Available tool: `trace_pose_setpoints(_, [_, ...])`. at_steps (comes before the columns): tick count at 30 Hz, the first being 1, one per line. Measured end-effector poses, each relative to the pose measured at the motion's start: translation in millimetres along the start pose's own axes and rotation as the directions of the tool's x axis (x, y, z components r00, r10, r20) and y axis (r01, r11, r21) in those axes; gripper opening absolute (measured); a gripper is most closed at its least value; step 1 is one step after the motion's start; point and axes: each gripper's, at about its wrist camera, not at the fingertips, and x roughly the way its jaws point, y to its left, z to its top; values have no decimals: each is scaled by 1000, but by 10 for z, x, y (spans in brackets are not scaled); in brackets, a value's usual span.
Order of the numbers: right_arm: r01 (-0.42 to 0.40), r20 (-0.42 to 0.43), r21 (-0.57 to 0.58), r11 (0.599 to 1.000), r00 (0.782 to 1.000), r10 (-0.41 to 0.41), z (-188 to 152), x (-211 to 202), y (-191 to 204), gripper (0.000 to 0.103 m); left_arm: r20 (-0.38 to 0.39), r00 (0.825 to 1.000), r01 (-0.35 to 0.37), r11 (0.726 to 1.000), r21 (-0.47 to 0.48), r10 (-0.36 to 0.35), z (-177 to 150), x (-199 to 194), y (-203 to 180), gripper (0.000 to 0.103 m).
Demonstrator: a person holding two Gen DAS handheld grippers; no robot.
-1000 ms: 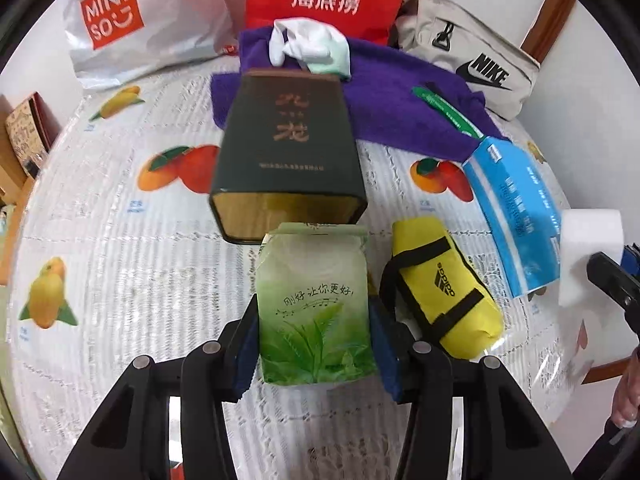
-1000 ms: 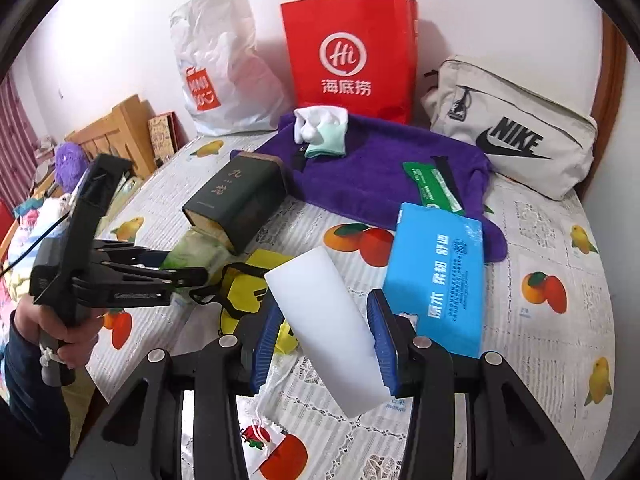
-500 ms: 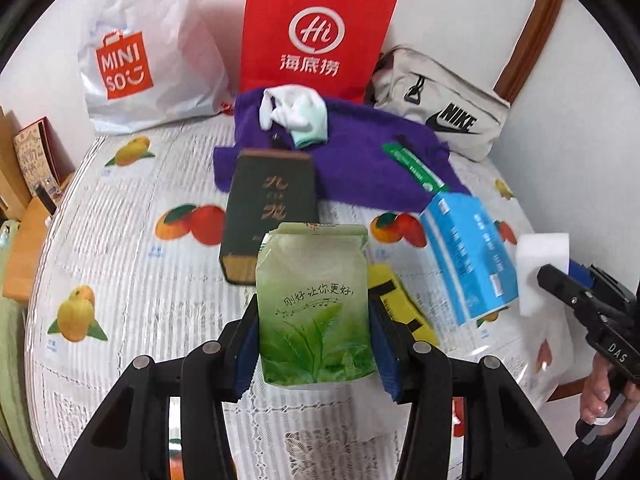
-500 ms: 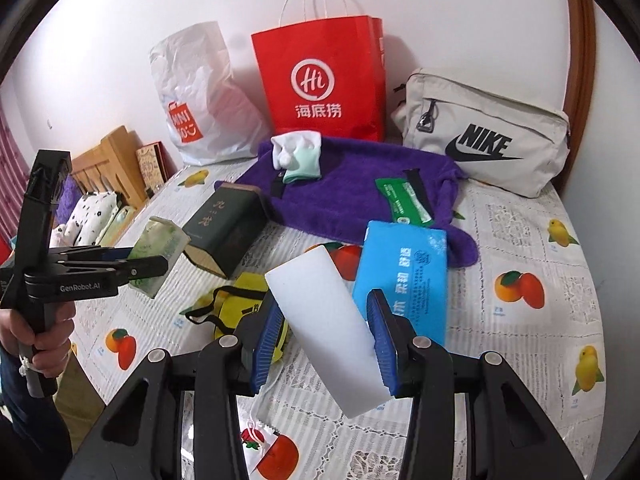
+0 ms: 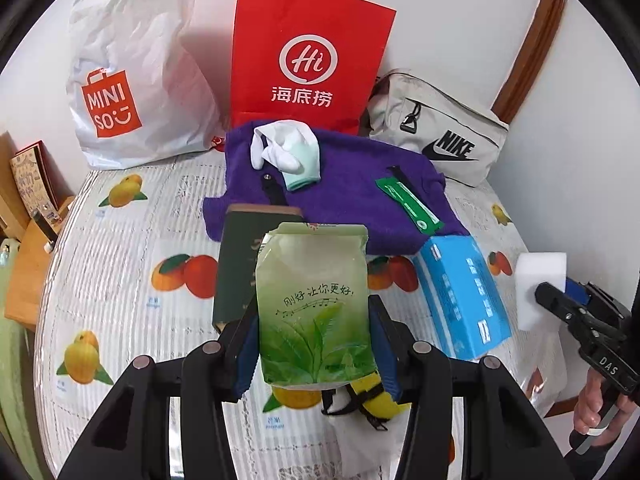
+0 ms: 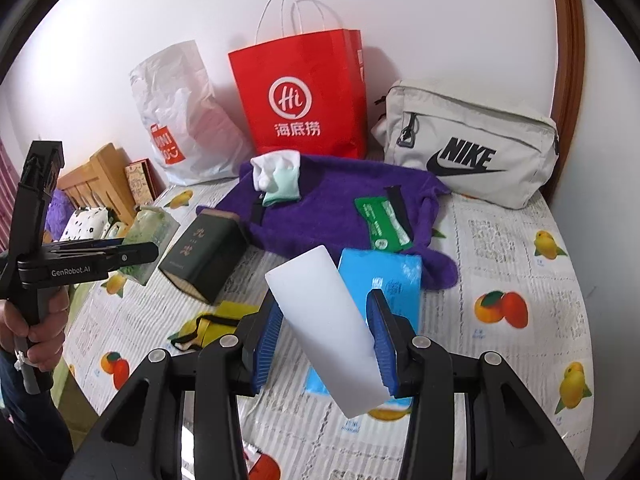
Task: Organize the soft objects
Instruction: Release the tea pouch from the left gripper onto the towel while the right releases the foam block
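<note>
My left gripper (image 5: 314, 344) is shut on a green tea pouch (image 5: 314, 304), held upright above the fruit-print table (image 5: 120, 280). The same pouch (image 6: 148, 236) shows at the left of the right wrist view, in the hand-held left gripper (image 6: 136, 256). My right gripper (image 6: 324, 340) is shut on a white sponge block (image 6: 324, 320), tilted and lifted off the table. That sponge (image 5: 540, 284) appears at the right edge of the left wrist view. Below lie a yellow pouch (image 5: 376, 396), a blue tissue pack (image 6: 384, 276), a purple towel (image 6: 340, 204) and white-mint socks (image 6: 278, 176).
A dark green tin box (image 5: 240, 264) lies behind the tea pouch. A red paper bag (image 6: 304, 92), a white Miniso bag (image 5: 128, 76) and a beige Nike bag (image 6: 468, 144) line the wall. A green packet (image 6: 382, 222) rests on the towel. Wooden furniture (image 6: 100, 184) stands left.
Both grippers have risen with their loads; the table items look smaller and lower. The tea pouch now covers part of the tin box and most of the yellow pouch.
</note>
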Motion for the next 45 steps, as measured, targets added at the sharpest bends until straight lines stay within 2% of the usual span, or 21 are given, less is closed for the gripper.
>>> trace_pose_setpoints(13, [6,-3,4,1000,1000,-6,378,384,-145,43,-8,1000,-15,1000,-10,15,411,304,69,47])
trace_pose_setpoints(30, [22,-50,90,996,999,-17,834,1137,-494,43,-54,998,-25,999,-30,23,939,921,122,47])
trace_pose_setpoints(45, [18,-196,70,997,981,-4,985,1938,-436,44,-134,991,-32,999,-37,26,1215,1496,160,47])
